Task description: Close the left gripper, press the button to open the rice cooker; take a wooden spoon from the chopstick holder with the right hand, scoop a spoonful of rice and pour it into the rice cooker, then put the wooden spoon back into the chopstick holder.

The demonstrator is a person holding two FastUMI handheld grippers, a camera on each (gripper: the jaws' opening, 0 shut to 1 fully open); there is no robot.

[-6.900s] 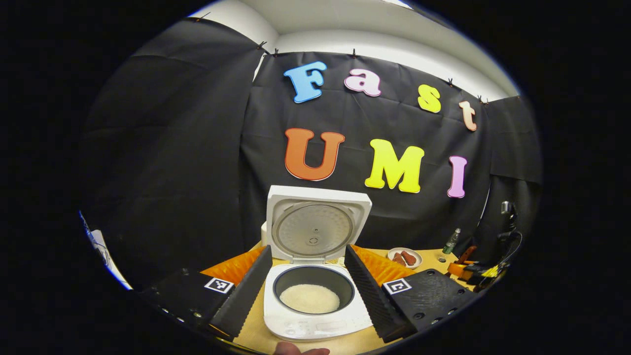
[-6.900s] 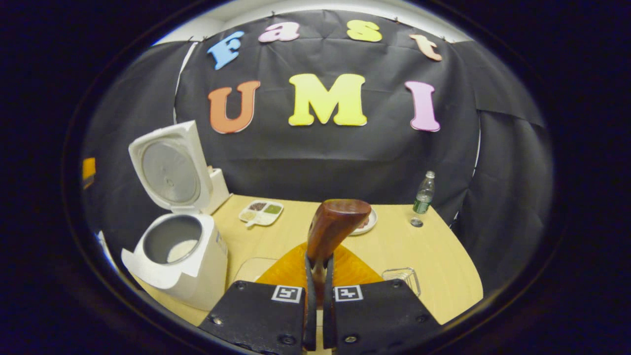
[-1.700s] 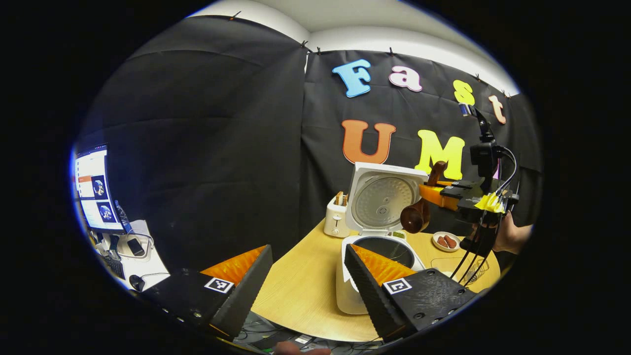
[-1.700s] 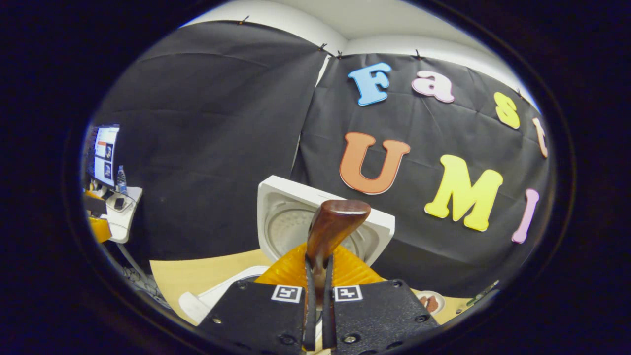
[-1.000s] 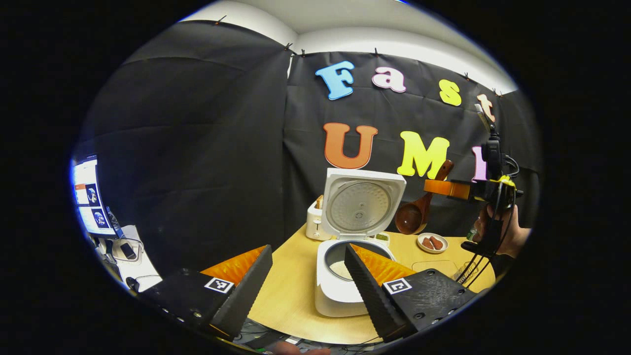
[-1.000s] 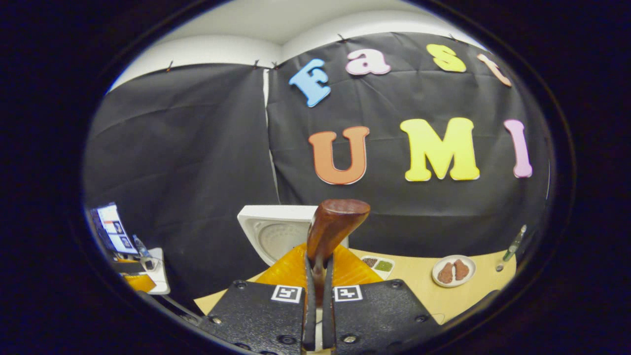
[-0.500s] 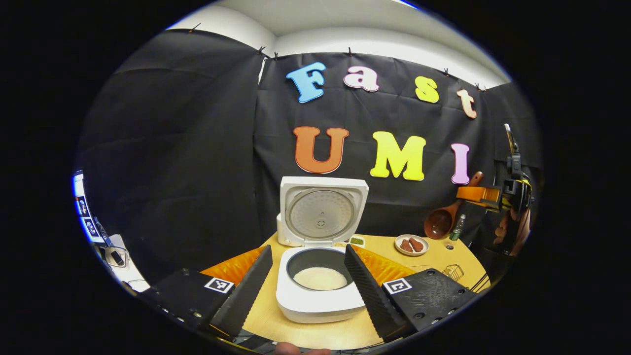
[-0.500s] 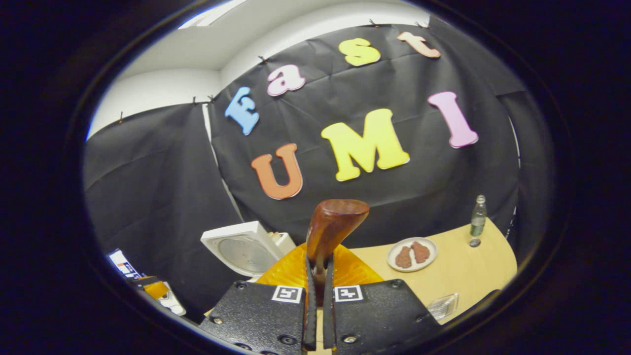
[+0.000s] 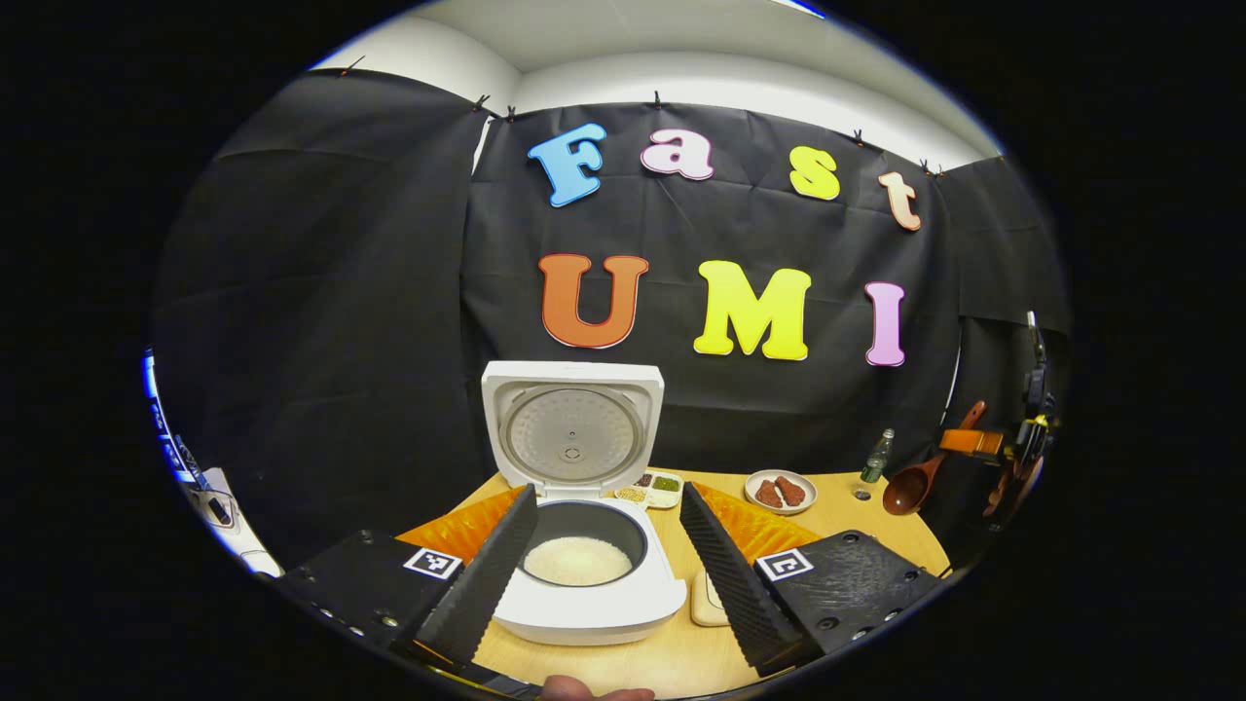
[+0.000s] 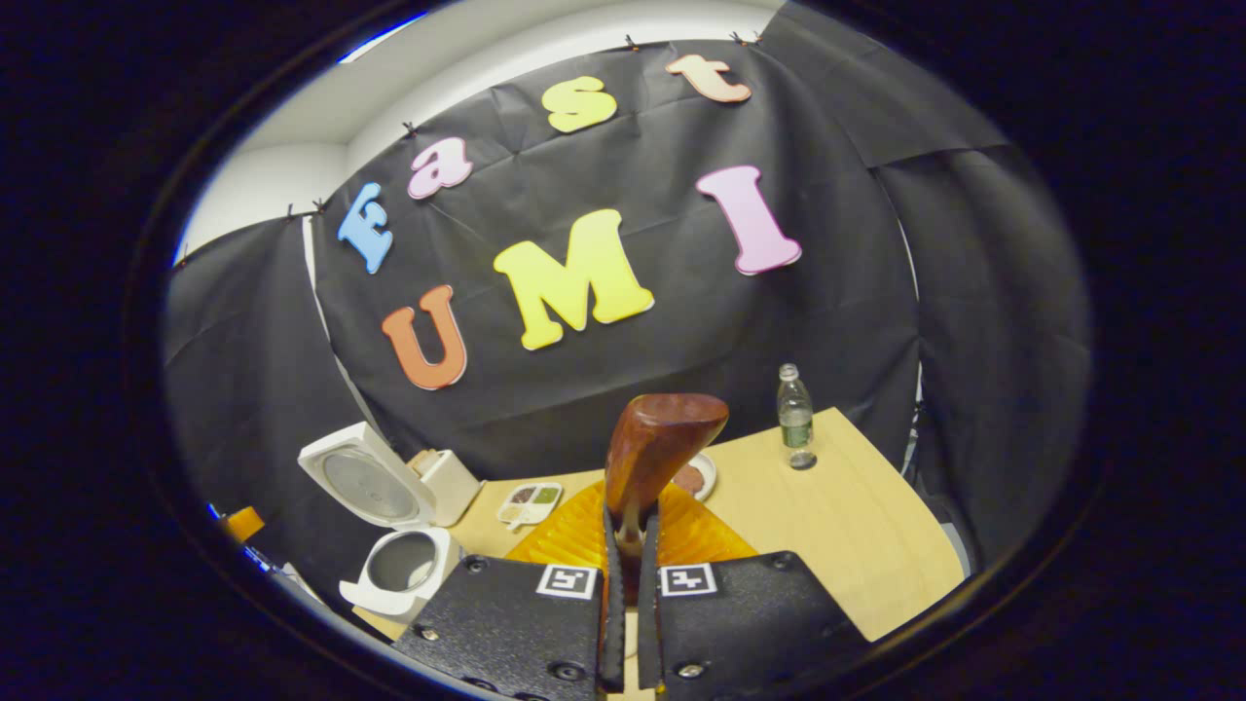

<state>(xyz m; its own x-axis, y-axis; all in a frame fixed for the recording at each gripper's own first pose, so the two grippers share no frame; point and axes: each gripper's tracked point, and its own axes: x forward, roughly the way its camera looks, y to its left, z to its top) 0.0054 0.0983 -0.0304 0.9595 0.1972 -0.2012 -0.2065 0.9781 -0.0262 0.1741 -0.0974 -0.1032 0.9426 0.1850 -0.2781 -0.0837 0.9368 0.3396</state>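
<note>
Between the hand-held gripper's [image 10: 623, 584] fingers: wooden spoon [image 10: 654, 450].

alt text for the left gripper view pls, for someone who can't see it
An open white rice cooker with rice in its pot sits on a wooden table, framed by the open left gripper. At far right, the right gripper holds a wooden spoon.

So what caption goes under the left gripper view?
Left gripper open before the open rice cooker.

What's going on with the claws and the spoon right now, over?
Left claw open, facing the open rice cooker, rice inside. Right claw shut on wooden spoon, held above the table. Nothing in the way.
</note>
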